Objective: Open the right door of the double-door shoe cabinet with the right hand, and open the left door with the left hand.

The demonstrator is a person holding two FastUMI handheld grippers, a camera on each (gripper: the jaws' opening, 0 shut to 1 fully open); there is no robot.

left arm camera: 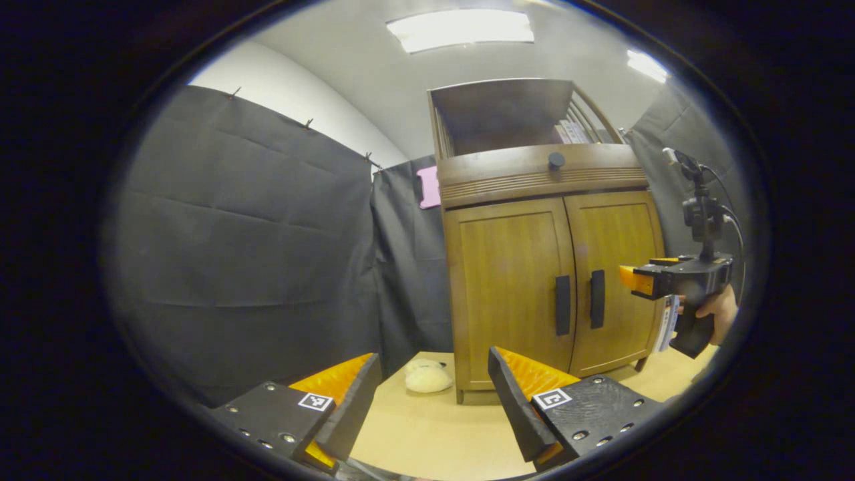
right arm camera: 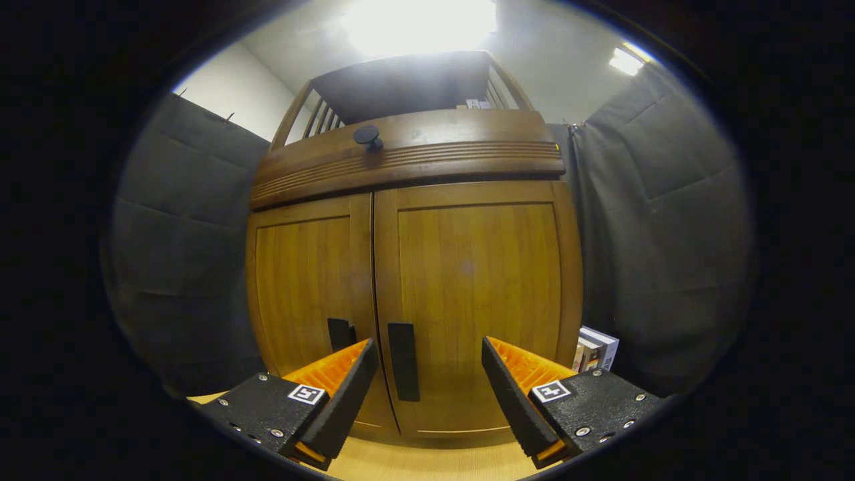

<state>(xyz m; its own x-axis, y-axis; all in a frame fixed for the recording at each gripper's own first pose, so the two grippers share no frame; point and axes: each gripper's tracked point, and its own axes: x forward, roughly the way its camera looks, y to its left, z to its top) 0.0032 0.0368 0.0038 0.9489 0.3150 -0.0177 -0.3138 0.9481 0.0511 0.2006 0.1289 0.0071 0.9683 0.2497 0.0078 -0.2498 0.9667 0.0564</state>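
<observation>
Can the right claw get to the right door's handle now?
Probably yes. The right claw is open, and the right handle stands between its fingers with nothing in front. Both doors look shut.

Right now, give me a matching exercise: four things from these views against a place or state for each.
1. right door
2. round knob
3. pale fluffy thing
4. right gripper

A. on the drawer front above the doors
B. on the tabletop left of the cabinet
C. open, straddling a door handle
D. closed

Pairs: 1-D, 2-A, 3-B, 4-C
</observation>
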